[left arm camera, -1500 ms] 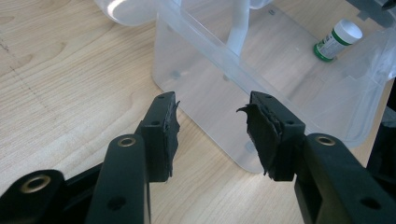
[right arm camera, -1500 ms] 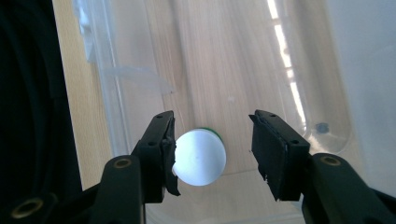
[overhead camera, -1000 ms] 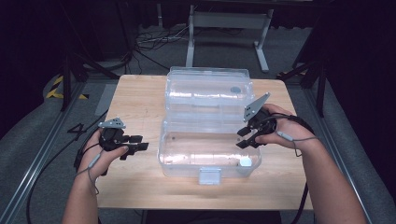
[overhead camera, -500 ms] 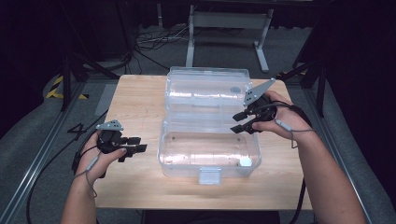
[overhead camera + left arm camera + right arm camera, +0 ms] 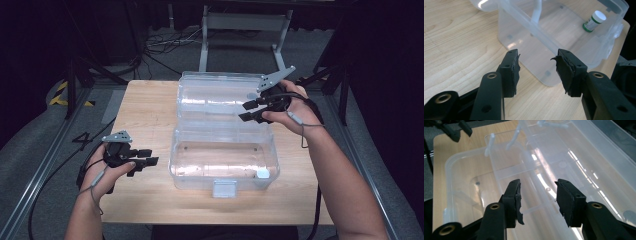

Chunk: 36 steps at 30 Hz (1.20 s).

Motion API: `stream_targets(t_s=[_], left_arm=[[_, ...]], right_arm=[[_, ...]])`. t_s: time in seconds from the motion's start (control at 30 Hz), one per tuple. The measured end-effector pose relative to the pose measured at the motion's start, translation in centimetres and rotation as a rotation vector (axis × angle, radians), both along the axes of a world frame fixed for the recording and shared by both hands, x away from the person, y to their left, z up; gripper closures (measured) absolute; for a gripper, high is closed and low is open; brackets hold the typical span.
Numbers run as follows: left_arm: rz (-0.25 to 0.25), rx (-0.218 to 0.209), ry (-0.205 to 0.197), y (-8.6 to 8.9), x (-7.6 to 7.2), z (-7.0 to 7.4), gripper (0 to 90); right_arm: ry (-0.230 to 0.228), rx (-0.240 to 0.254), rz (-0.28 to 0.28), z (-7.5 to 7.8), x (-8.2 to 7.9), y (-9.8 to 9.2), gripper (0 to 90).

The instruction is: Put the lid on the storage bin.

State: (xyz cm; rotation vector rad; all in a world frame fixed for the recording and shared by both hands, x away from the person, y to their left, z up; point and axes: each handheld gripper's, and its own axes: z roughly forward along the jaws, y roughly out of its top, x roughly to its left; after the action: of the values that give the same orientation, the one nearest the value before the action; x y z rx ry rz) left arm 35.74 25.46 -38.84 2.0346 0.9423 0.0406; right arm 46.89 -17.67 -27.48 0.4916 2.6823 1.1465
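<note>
We hold the right gripper [image 5: 251, 111], jaws wide and empty, over the clear storage box's [image 5: 223, 161] open lid [image 5: 215, 95]. The left gripper [image 5: 144, 160], also wide, waits beside the box. Closing the lid seems next.

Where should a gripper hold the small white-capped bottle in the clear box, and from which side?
Grip the small bottle across its body just below the white cap, coming from above: it lies tilted in the corner of the clear box, so the walls likely block a sideways approach.

right gripper [image 5: 252, 111] | moved from box [image 5: 222, 155] front half back over lid
</note>
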Motion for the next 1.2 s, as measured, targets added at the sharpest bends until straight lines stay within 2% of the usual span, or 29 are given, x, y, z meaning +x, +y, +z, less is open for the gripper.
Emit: stream_targets(t_s=[0.23, 0.63, 0.8, 0.9, 0.97, 1.07, 1.2], left_arm=[[0.009, 0.001, 0.004, 0.3, -0.2, -0.1, 53.5], [0.005, 0.003, 0.003, 0.1, -0.2, -0.1, 53.5], [-0.003, -0.003, 0.000, 0.0, -0.2, 0.0, 53.5], [-0.004, -0.001, 0.002, 0.0, -0.2, 0.0, 53.5], [-0.005, -0.005, 0.000, 0.0, -0.2, 0.0, 53.4], [-0.011, -0.005, -0.005, -0.1, -0.2, 0.1, 53.5], [-0.039, -0.033, -0.012, -0.4, -0.3, 0.4, 53.6]], right_arm=[[0.009, 0.027, -0.019, -0.7, 1.9, 0.9, 56.1], [0.047, 0.050, -0.031, -1.9, 3.6, 1.7, 56.5], [0.076, 0.037, -0.025, -2.4, 3.9, 2.0, 63.8], [0.104, 0.019, -0.010, -2.7, 4.0, 2.3, 71.4], [0.091, 0.006, -0.012, -2.9, 4.0, 2.4, 75.3], [0.099, 0.021, -0.018, -2.9, 4.0, 2.4, 77.6], [0.111, 0.033, 0.002, -3.1, 4.2, 2.2, 80.2]])
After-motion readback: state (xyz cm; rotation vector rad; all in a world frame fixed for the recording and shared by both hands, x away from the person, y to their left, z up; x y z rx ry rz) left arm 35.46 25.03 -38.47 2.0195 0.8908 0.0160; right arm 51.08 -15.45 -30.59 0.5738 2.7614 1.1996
